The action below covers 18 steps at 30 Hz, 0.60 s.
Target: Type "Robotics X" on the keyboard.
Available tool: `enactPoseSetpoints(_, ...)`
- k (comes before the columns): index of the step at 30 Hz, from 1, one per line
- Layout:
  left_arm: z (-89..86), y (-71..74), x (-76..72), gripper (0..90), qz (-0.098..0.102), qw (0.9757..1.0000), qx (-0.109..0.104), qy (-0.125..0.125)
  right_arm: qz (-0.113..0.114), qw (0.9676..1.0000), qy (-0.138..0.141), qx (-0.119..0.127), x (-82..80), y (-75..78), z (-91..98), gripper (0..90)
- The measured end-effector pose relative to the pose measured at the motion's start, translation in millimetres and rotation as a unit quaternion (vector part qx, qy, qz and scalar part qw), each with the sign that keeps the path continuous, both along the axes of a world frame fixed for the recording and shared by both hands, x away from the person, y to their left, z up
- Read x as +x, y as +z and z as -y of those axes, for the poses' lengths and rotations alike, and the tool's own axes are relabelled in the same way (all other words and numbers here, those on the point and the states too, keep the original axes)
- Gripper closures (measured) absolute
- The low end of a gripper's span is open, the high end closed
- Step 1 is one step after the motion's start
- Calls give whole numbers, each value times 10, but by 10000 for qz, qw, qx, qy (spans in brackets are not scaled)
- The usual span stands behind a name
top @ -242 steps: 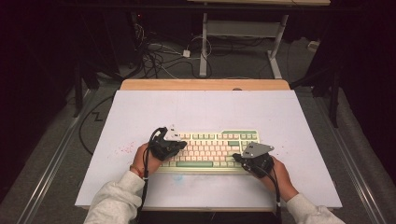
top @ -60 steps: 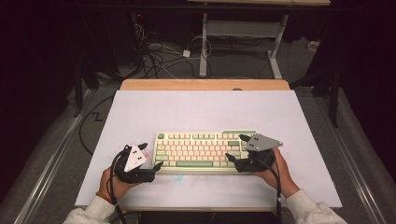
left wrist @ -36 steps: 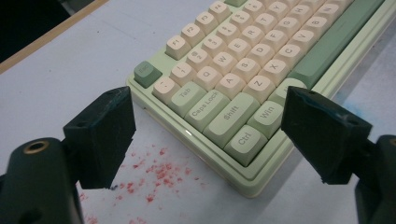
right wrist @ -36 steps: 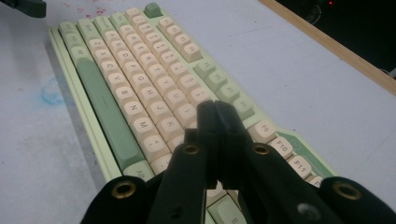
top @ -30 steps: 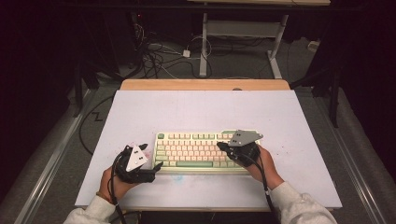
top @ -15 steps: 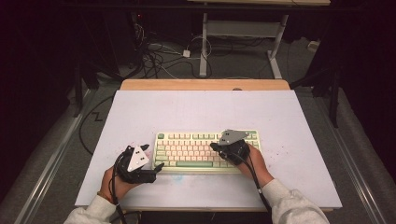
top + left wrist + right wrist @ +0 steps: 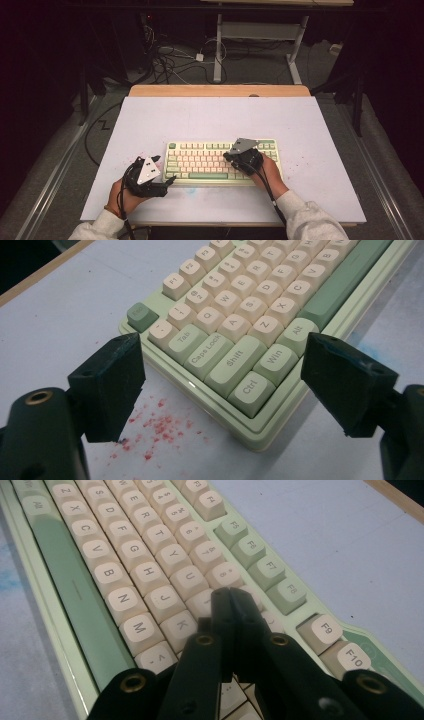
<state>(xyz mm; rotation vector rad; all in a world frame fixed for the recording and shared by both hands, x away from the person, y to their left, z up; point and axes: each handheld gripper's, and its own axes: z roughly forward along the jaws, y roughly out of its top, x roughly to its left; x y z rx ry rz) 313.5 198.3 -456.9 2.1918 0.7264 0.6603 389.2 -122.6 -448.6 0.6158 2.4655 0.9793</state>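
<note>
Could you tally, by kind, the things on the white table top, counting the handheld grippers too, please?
Keyboard: 1
Grippers: 2, the left gripper beside the keyboard's left end with jaws open, and the right gripper over the keys with jaws shut
Total: 3

Our left gripper [image 7: 167, 182] waits wide open at the keyboard's [image 7: 200, 162] left corner; our right gripper [image 7: 229, 156], jaws together, sits over its keys.

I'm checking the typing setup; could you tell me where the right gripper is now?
In the high view, the right gripper sits over the right half of the keyboard, jaws shut.
</note>
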Motion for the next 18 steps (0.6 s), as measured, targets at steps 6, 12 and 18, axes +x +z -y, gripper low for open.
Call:
enactPoseSetpoints(6, 8, 0, 0, 174, -9, 10000, 10, -19, 7, 10000, -26, -43, 1, -4, -4, 900)
enactPoseSetpoints(12, 13, -1, -1, 174, -20, 10000, 18, -23, 34, 9999, -24, -137, 9, -15, -20, 900)
enactPoseSetpoints(18, 20, -5, 0, 174, -43, 10000, 34, -41, 6, 9993, -53, -382, -4, -23, -78, 900)
